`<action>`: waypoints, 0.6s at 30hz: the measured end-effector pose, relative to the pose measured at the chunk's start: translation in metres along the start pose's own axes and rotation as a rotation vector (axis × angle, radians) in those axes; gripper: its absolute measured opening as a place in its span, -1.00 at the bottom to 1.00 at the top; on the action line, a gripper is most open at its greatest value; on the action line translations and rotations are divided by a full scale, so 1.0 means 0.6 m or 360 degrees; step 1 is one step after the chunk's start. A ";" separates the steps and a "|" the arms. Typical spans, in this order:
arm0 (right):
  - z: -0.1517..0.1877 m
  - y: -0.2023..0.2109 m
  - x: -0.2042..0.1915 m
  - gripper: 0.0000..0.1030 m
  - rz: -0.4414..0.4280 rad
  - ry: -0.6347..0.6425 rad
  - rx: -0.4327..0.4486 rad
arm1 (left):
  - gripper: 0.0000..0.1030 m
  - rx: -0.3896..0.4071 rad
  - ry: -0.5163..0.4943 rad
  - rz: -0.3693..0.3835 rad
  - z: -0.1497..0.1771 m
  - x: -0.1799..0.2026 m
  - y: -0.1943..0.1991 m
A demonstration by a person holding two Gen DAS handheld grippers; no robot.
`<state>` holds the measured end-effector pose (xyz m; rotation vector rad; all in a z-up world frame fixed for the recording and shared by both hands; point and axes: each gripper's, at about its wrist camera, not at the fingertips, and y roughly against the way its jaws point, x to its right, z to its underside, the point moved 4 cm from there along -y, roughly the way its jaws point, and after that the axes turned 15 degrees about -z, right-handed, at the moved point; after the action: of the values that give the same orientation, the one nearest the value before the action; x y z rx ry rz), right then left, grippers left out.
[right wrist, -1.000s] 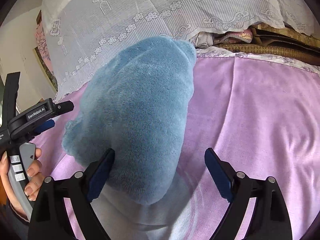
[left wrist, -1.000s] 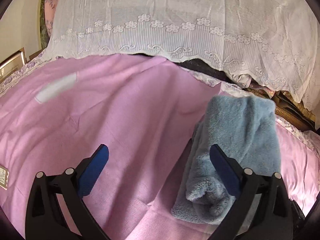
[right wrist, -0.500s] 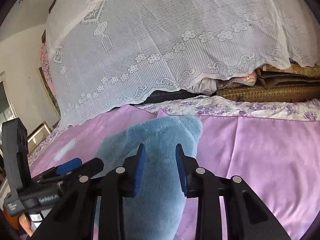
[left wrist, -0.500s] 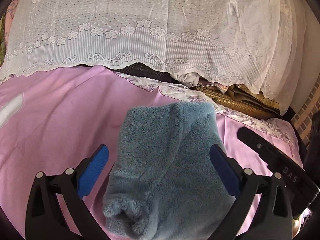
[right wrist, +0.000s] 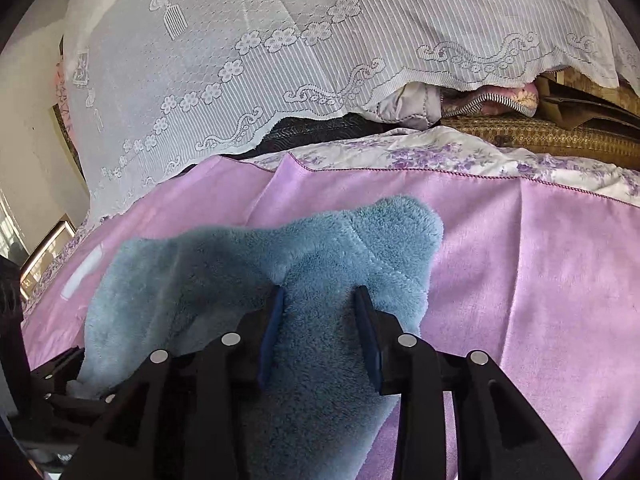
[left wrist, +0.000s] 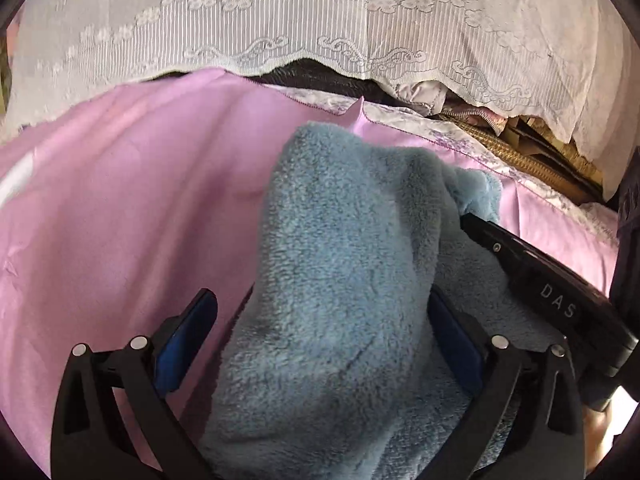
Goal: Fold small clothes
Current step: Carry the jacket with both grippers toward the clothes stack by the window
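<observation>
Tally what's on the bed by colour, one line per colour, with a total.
Blue: 1, fluffy garment
Pink: 1, bedsheet
White: 1, lace cover
White with purple flowers: 1, floral bedding
Total: 4

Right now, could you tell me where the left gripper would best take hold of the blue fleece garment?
Grip the raised ridge of the blue fleece garment near its close end, straight ahead of the left gripper. It already sits between the open pads, bunched thick enough to pinch. The right gripper has the far part between its pads.
</observation>
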<state>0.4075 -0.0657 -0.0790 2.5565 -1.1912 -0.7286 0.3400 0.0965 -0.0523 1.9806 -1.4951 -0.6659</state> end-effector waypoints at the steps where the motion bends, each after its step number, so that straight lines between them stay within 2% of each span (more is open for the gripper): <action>1: -0.001 0.001 0.002 -0.30 -0.0012 -0.0010 0.0004 | 0.92 0.0016 -0.0006 -0.0016 -0.001 0.000 0.003; 6: -0.002 0.010 0.003 -0.22 -0.0027 -0.0010 0.0043 | 0.92 0.0020 0.0005 -0.0006 -0.004 -0.003 0.006; 10: 0.002 0.036 0.003 -0.06 -0.0026 -0.0024 0.0126 | 0.92 0.0056 -0.0002 -0.0027 -0.003 -0.003 0.016; 18: 0.020 0.116 -0.033 -0.05 -0.0038 0.0052 0.0267 | 0.92 0.0145 0.0061 -0.0069 0.000 -0.024 0.062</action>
<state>0.3450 -0.0952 -0.0548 2.7110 -1.2635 -0.6130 0.3107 0.1022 -0.0257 2.0877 -1.4877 -0.5839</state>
